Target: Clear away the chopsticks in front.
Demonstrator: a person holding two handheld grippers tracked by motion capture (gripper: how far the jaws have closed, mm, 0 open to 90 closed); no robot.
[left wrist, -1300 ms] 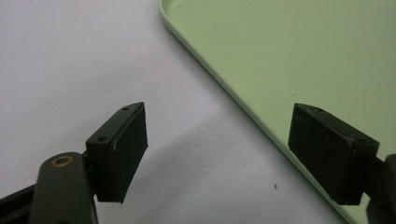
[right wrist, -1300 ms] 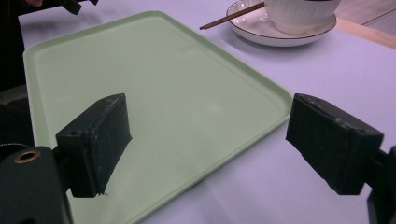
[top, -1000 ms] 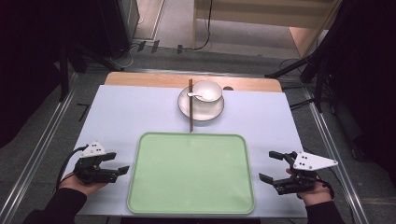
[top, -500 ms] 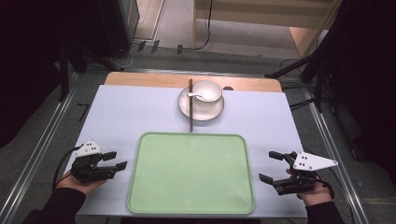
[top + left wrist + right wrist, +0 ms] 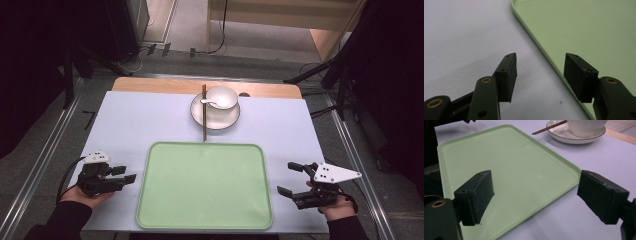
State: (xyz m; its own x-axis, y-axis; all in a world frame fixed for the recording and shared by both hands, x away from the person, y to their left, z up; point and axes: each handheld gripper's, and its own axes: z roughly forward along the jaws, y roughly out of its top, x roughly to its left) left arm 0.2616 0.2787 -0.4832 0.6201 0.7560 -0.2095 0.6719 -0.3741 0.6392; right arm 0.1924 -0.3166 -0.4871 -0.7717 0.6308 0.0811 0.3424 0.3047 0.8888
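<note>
Flanking the green tray [image 5: 205, 186], left gripper [image 5: 126, 174] and right gripper [image 5: 289, 178] wait, jaws spread, empty. Beyond the tray, bowl [image 5: 221, 97] on saucer [image 5: 216, 118]: probably fragile, slick; grip the rim.

Overhead plus jaw-level views (shared tray [image 5: 205, 197])

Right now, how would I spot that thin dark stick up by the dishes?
Start at the big green tray in the middle of the table, then look just past its far edge to the white plate carrying a bowl. The chopsticks lie across the plate's left rim, dark, straight and slender beside round white crockery.
</note>
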